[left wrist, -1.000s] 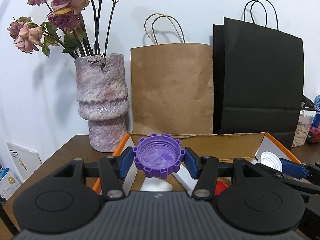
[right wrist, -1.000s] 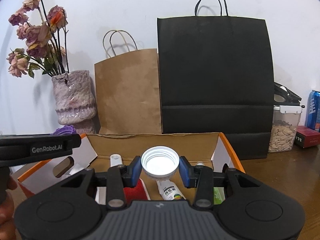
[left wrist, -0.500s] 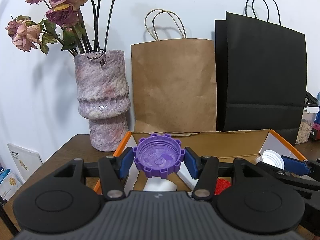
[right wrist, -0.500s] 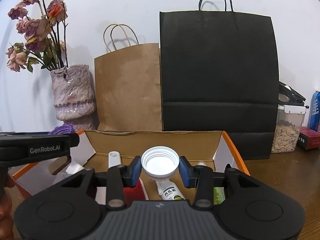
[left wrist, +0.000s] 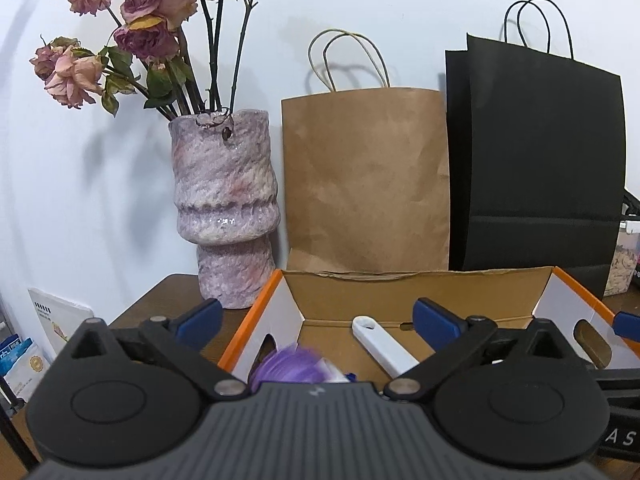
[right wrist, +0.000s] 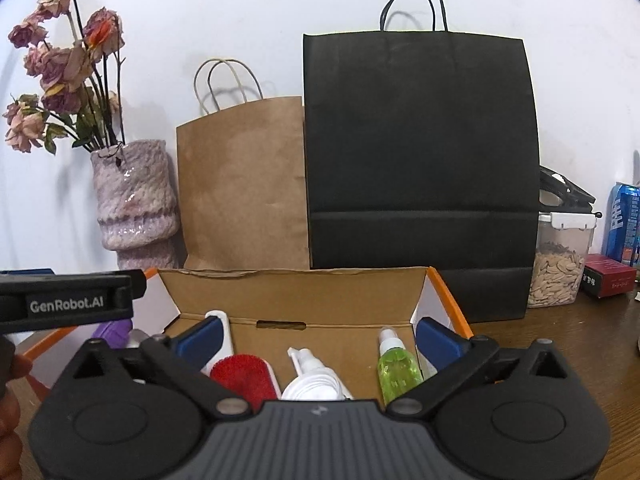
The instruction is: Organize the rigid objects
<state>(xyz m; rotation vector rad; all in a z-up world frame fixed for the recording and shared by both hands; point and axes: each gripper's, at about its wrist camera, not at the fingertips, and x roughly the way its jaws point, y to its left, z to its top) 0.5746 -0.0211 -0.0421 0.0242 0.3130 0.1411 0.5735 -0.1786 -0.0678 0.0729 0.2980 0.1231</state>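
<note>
Both tools, left tool (left wrist: 316,316) and right tool (right wrist: 318,334), have just opened wide and hold nothing; the purple cap (left wrist: 288,368) lies blurred below the left one, inside the cardboard box (left wrist: 400,292).

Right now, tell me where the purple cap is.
In the left wrist view the purple cap shows as a blur low in the left end of the cardboard box, just left of the white handle and under the open left tongs.
</note>
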